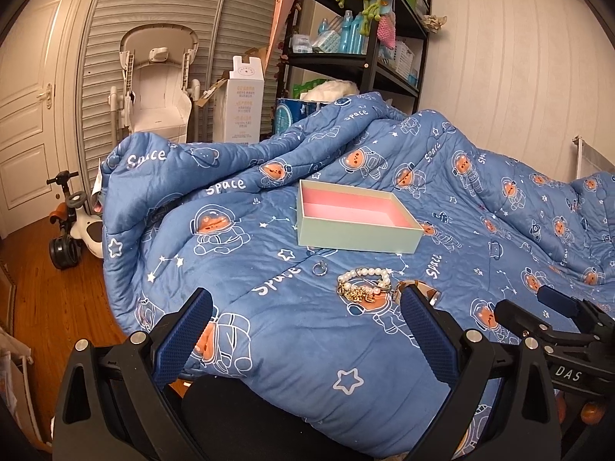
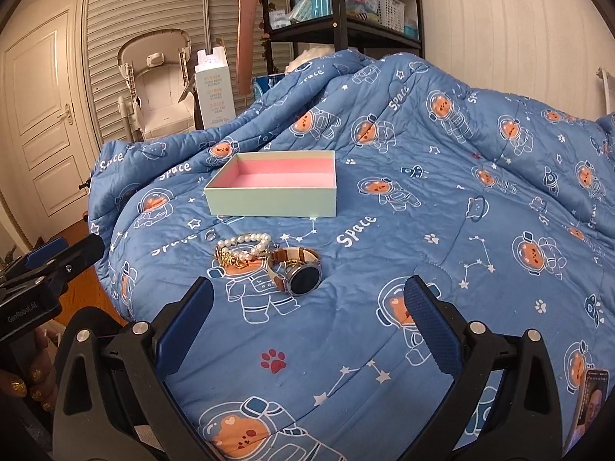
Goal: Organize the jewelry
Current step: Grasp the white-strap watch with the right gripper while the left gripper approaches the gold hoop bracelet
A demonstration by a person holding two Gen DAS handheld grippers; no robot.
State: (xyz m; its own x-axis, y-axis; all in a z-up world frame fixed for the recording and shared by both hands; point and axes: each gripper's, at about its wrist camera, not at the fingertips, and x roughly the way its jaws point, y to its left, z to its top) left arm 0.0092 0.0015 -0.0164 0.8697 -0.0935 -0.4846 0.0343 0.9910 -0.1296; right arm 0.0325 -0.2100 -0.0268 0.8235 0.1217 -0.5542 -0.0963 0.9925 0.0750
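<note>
An open box (image 2: 271, 198) with a pink lining sits on the blue quilt (image 2: 423, 230). Just in front of the box lie a small ring (image 2: 210, 235), a pearl bracelet (image 2: 246, 249) tangled with a gold chain, and a watch (image 2: 298, 272). From the left wrist view the watch is mostly hidden behind a pad. The left gripper (image 1: 305, 303) and right gripper (image 2: 307, 294) hover with jaws released, holding nothing.

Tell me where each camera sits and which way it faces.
Left wrist: on the left gripper, low over the blue space-print quilt, facing the pale green pink-lined box; open blue fingers show, the right gripper alongside.
Right wrist: on the right gripper, same heading, nearer the round dark-faced watch; left gripper at its left.
Shared: box, white pearl bracelet, small silver ring.
</note>
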